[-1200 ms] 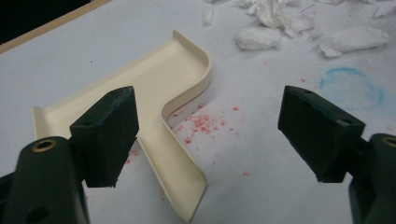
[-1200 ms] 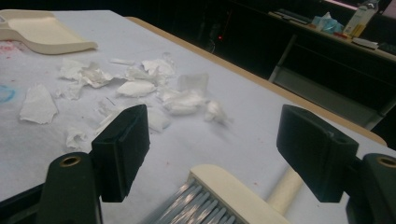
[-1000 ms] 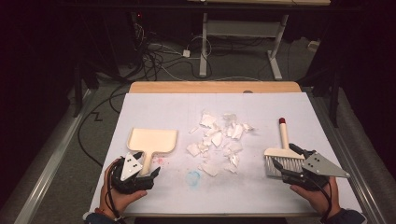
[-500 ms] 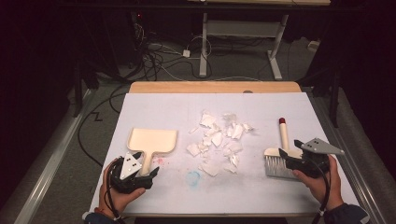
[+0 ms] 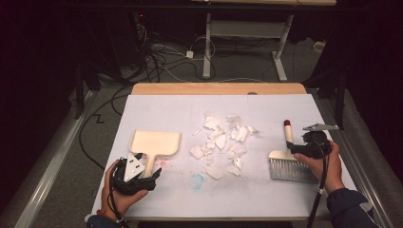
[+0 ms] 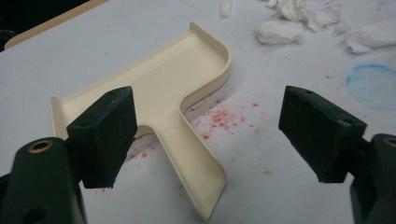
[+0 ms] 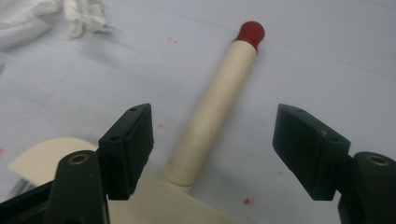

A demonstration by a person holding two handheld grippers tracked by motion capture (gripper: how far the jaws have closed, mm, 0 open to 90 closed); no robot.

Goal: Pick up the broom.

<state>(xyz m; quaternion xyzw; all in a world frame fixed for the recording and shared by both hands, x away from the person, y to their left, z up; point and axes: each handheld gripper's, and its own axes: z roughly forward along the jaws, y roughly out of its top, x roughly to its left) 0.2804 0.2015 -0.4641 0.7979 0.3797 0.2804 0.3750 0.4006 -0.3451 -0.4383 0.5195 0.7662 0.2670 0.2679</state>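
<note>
A cream dustpan [image 5: 154, 142] lies at the left of the white sheet, its handle pointing toward me. My left gripper [image 5: 151, 175] is open, and the dustpan's handle [image 6: 187, 140] lies on the sheet between its jaws, untouched. A brush [image 5: 288, 137] with a cream handle, red tip and grey bristles lies at the right. My right gripper [image 5: 293, 148] hovers open over the handle [image 7: 219, 112] near the brush head. Its jaws have just been opening, and the handle sits between them without contact. Torn white paper scraps [image 5: 221, 140] are scattered in the middle.
A white sheet [image 5: 266, 199] covers the table, whose wooden far edge [image 5: 218, 89] shows. A blue ring mark [image 5: 196, 180] and red specks [image 6: 219, 116] stain it near the dustpan. Cables and a table frame lie on the dark floor beyond.
My right gripper has moved away from me, from beside the bristles up to the brush's handle. The left gripper, dustpan and scraps have stayed put.
</note>
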